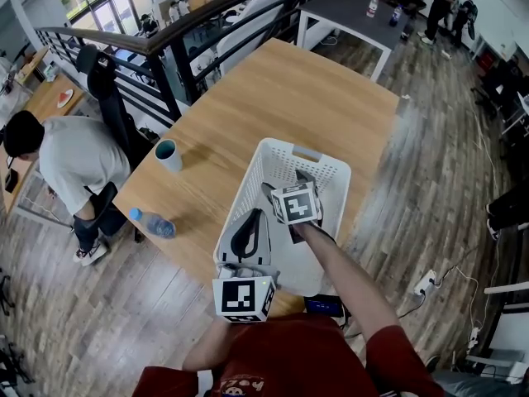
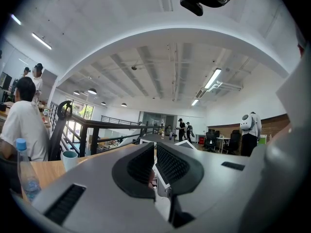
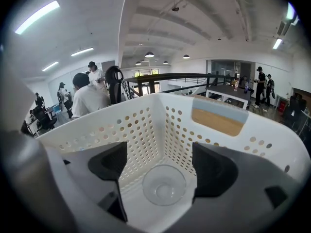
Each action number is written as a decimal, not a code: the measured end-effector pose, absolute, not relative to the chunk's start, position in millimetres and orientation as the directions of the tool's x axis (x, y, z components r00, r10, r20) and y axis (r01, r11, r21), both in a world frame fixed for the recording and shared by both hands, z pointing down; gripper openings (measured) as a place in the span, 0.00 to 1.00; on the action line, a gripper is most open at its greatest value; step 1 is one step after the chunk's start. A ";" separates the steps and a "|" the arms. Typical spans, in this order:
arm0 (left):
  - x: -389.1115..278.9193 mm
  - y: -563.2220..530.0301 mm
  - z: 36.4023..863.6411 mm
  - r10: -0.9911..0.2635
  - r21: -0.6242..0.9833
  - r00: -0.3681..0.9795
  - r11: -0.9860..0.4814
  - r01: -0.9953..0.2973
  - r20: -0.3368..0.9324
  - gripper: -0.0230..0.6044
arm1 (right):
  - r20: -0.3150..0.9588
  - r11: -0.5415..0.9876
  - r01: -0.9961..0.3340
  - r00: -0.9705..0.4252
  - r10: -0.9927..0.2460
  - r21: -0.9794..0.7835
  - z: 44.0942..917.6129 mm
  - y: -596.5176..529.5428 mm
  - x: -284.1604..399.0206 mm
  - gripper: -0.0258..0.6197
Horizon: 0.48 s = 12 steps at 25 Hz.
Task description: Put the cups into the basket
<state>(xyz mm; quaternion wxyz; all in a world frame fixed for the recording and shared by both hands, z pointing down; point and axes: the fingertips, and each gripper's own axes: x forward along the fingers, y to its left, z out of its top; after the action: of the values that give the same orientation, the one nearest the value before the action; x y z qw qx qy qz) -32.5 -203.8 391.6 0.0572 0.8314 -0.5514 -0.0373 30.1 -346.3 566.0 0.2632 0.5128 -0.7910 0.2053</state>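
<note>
Two cups: clear cup (image 3: 164, 185) in, teal cup (image 1: 168, 154) outstanding
Right gripper (image 3: 160, 165) sits inside the basket (image 1: 318, 165), jaws wide apart and empty, clear cup lying free on the floor between them; left gripper (image 2: 154, 166) jaws nearly together, apparently pinching the basket rim to steady it; teal cup stands on the table (image 1: 281, 98), well apart.

The place is an open-plan office on an upper level. Long wooden surfaces (image 1: 281, 98) stand on plank flooring (image 1: 430, 122), and a black railing (image 1: 207, 17) runs across the upper left. Office chairs (image 2: 213, 139), ceiling strip lights (image 2: 213, 79) and a person (image 1: 70, 160) seated at a desk are seen.
</note>
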 end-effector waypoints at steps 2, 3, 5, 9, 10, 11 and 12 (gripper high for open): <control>-31.7 -203.3 390.7 -0.921 0.138 0.389 -0.386 -0.912 0.000 0.07 | 0.612 0.392 -0.919 -0.337 -0.715 -0.048 558.3 -344.2 29.0 0.65; -31.8 -203.2 390.0 -0.921 0.138 0.389 -0.385 -0.912 -0.001 0.07 | 0.605 0.392 -0.919 -0.336 -0.722 -0.042 554.8 -343.4 28.7 0.65; -32.1 -203.3 388.9 -0.922 0.138 0.387 -0.384 -0.913 -0.002 0.07 | 0.596 0.393 -0.918 -0.339 -0.728 -0.041 550.0 -342.0 27.3 0.65; -30.8 -202.8 387.1 -0.921 0.133 0.390 -0.387 -0.913 -0.004 0.07 | 0.578 0.402 -0.915 -0.346 -0.739 -0.034 540.6 -337.4 24.4 0.65; -30.5 -202.4 386.3 -0.920 0.130 0.391 -0.389 -0.912 -0.005 0.07 | 0.566 0.407 -0.913 -0.342 -0.750 -0.013 535.7 -335.6 23.4 0.65; -30.8 -202.3 385.5 -0.920 0.128 0.392 -0.390 -0.912 -0.007 0.07 | 0.553 0.412 -0.911 -0.340 -0.760 0.006 530.3 -333.8 21.6 0.65; -31.8 -202.6 384.7 -0.920 0.127 0.391 -0.389 -0.912 -0.008 0.07 | 0.540 0.417 -0.909 -0.345 -0.768 0.014 524.9 -331.8 18.7 0.65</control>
<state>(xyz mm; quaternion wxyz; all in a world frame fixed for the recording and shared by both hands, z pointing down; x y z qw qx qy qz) -31.8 -202.6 384.7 0.0509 0.8325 -0.5503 -0.0385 18.7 -331.8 524.9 0.2403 0.5195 -0.8068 0.1462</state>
